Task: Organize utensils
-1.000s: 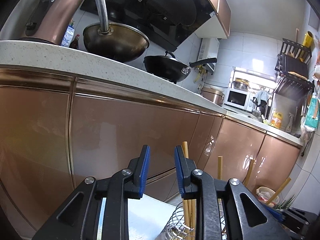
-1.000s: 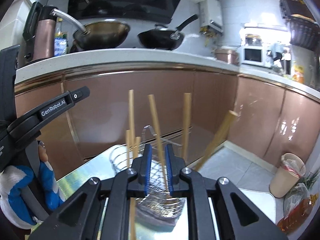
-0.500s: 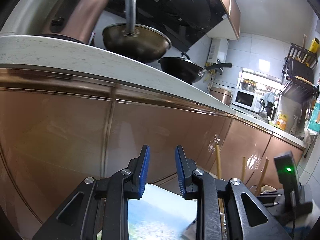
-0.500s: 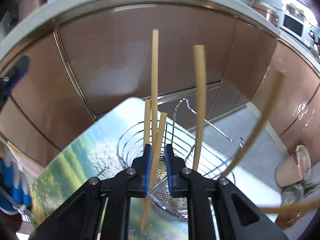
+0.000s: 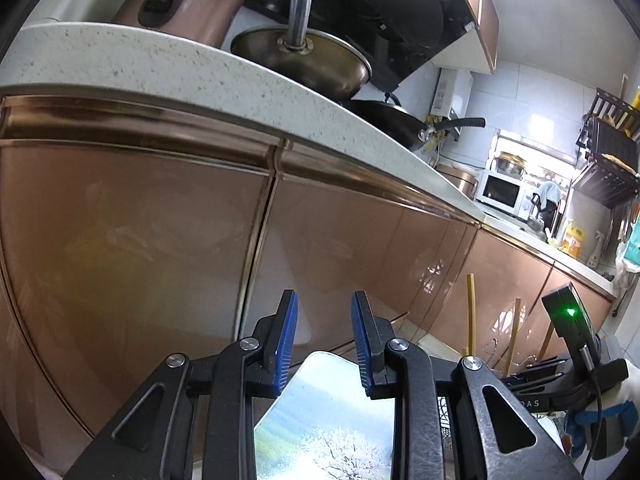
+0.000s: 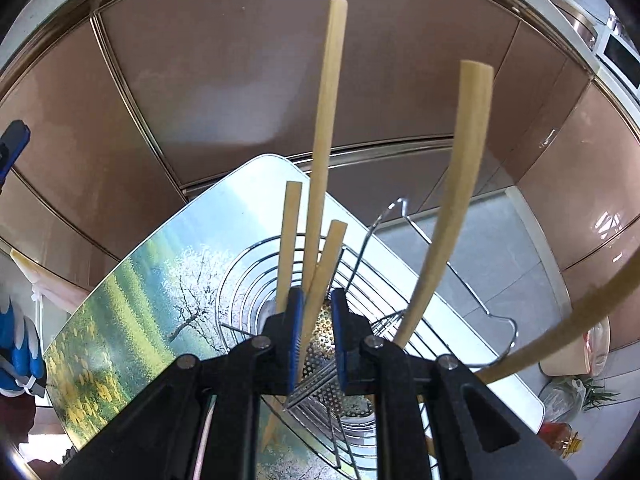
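The right tongs (image 6: pixel 314 312) point steeply down over the wire utensil rack (image 6: pixel 360 280), jaws nearly closed on one bamboo chopstick (image 6: pixel 320 280) that passes between the blue pads and runs on below them. Its upper end leans among two other chopsticks standing in the round basket (image 6: pixel 248 280) at the rack's end: a short one (image 6: pixel 290 240) and a tall one (image 6: pixel 324 120). A thicker wooden handle (image 6: pixel 452 208) rises from the rack to the right, and a further one (image 6: pixel 580 320) arcs in at the right edge. The rack stands on the bench (image 6: pixel 132 304), a glass top printed with a landscape, near its far corner.

The left tongs (image 5: pixel 324 336) point nearly level toward the copper cabinet doors (image 5: pixel 140 240), jaws partly open and empty, above the bench corner. Chopstick ends (image 5: pixel 471 312) and the right device (image 5: pixel 568 376) show to their right
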A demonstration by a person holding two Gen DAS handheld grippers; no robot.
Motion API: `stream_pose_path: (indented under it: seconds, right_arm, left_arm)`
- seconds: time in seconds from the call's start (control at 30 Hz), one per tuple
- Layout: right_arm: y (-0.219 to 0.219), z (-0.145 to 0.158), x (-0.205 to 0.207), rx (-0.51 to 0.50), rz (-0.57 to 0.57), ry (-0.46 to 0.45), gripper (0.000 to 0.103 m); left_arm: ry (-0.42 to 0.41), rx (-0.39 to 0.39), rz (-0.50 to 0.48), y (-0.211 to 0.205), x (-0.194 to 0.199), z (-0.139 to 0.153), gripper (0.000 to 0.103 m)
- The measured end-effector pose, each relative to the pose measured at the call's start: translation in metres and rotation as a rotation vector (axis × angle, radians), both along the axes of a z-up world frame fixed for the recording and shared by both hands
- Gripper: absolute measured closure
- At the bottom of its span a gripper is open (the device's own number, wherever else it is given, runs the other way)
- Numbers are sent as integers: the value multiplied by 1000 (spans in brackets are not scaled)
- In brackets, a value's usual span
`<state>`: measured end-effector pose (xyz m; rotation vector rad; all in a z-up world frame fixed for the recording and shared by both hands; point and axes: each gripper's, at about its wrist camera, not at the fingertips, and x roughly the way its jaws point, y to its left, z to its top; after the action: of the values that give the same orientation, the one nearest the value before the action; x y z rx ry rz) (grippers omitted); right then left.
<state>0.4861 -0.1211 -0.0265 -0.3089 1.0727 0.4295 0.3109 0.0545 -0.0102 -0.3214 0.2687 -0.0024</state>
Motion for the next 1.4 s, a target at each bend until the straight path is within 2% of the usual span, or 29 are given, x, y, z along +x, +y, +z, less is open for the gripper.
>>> stream_pose_path:
  seconds: [0.1,0.23,0.37,0.43,0.53,0.93,1.17,1.4]
  right_arm:
    - [-2,0,0,13,16,5,91]
    - [-5,3,-2,27,35,-8,92]
    - [-12,13,-4,78,35,-33,93]
    - [-17,22,-5,112,33,-50,93]
    - [-19,32,-8,122,44,-73,93]
    - [-27,34,-9,176,43,-83,94]
    - [-28,36,-9,176,58,-84,94]
    - [-24,37,-10,166,66,-80,94]
  left_arm:
    - [19,0,-39,-5,5,-1,77]
    - [66,-13,-146,-18,20,-2,77]
    - [153,-45,-364,-40,52,1,76]
    - [205,-66,-466,-50,67,-1,69]
    - [267,-83,-568,-62,86,-7,66]
    - [325,-70,-711,-83,113,-22,59]
    - [343,-112,-780,-86,128,-30,59]
    - [352,-199,-860,-81,136,-41,74]
